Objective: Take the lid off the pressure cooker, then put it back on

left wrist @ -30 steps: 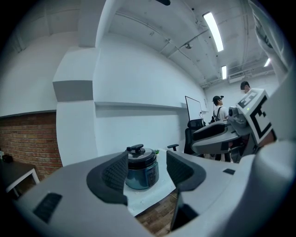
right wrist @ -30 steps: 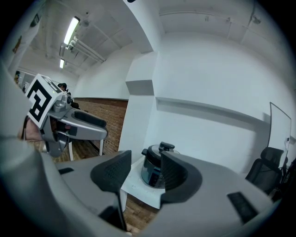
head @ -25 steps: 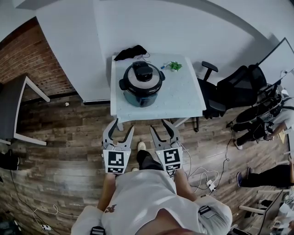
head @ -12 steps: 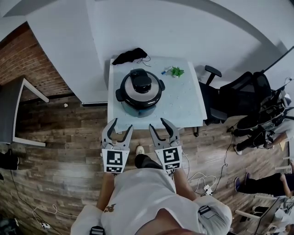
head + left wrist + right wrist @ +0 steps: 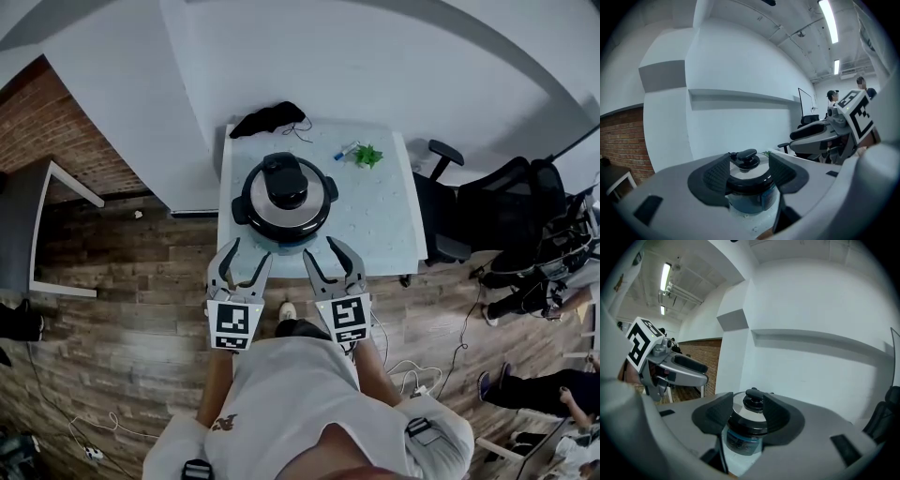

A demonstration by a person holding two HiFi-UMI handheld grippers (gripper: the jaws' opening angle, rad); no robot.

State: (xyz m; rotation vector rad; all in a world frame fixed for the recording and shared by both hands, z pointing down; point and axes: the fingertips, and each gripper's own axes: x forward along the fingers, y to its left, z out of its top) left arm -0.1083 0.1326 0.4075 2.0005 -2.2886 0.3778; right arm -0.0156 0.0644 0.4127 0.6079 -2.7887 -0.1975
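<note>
Both hand-held grippers (image 5: 249, 257) (image 5: 325, 253), open and empty, have neared the lidded pressure cooker (image 5: 284, 202).

Legible text: I find none. Pressure cooker (image 5: 744, 425): 1 label (image 5: 739, 440) on its blue body, print too blurred for me to read.

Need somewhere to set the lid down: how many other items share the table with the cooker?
3: a black bundle at the back left corner, a green sprig back right, a small blue-white item just left of it. The cooker could hide something small.
</note>
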